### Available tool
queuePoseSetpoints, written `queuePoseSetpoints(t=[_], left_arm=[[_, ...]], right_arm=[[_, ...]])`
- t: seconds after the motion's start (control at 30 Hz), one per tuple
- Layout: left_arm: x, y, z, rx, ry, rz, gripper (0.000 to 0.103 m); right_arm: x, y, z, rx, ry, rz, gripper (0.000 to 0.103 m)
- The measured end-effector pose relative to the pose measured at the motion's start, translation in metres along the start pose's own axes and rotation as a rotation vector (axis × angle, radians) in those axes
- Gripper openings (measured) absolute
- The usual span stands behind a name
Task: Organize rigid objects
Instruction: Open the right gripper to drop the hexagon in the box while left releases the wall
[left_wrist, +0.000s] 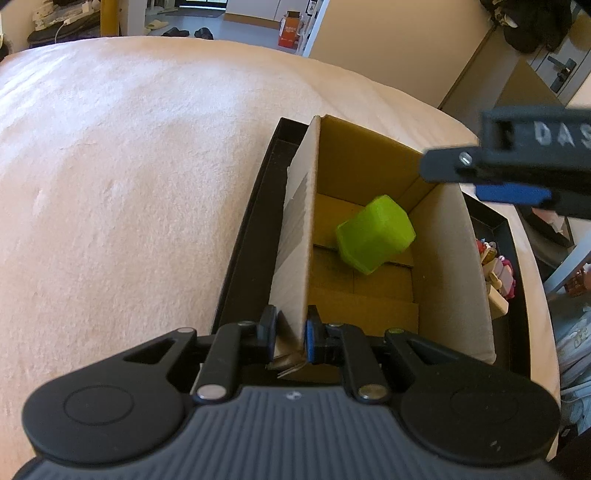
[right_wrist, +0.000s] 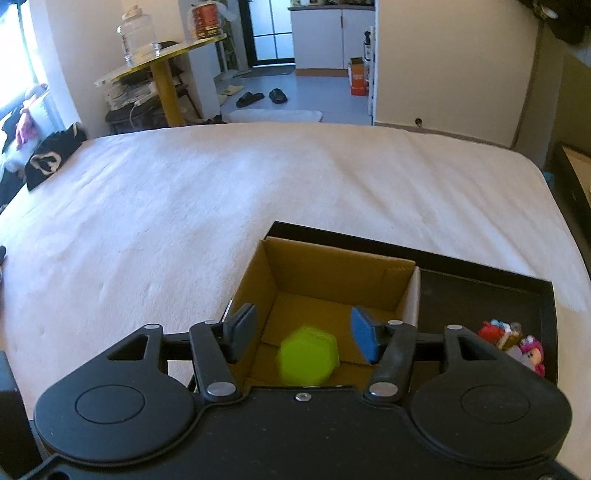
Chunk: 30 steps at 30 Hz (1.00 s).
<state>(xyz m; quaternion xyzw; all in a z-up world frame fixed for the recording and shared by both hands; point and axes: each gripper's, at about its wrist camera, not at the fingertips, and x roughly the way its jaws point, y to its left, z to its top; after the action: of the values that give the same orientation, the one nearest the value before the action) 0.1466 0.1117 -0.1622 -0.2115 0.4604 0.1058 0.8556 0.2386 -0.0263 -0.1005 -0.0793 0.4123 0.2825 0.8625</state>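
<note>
An open cardboard box (left_wrist: 447, 266) stands in a black tray (left_wrist: 247, 236) on a cream bedspread. A lime-green hexagonal block (left_wrist: 375, 234) lies inside the box; in the right wrist view the block (right_wrist: 308, 356) looks blurred, below the fingers. My left gripper (left_wrist: 291, 332) is shut on the box's near left wall. My right gripper (right_wrist: 303, 334) is open and empty above the box (right_wrist: 332, 273); it also shows in the left wrist view (left_wrist: 517, 173) at the upper right.
Small colourful toy figures (right_wrist: 517, 341) lie in the tray's right part (right_wrist: 480, 295), also seen in the left wrist view (left_wrist: 498, 269). The bedspread (right_wrist: 184, 206) stretches to the left and far side. A yellow side table (right_wrist: 162, 62) with a jar stands beyond the bed.
</note>
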Motion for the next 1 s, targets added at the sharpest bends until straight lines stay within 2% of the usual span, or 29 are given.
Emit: queuePoseSetpoints(t=[0.57, 0.83, 1.0], left_arm=[[-0.001, -0.004, 0.003, 0.005, 0.016, 0.030, 0.013], [-0.005, -0.013, 0.005, 0.040, 0.021, 0.080, 0.013], [-0.006, -0.019, 0.006, 0.065, 0.029, 0.122, 0.017]], right_arm=[[-0.027, -0.068, -0.042, 0.125, 0.017, -0.005, 0.057], [-0.030, -0.102, -0.066, 0.190, 0.024, -0.015, 0.057], [-0.030, -0.122, -0.080, 0.236, 0.028, -0.012, 0.057]])
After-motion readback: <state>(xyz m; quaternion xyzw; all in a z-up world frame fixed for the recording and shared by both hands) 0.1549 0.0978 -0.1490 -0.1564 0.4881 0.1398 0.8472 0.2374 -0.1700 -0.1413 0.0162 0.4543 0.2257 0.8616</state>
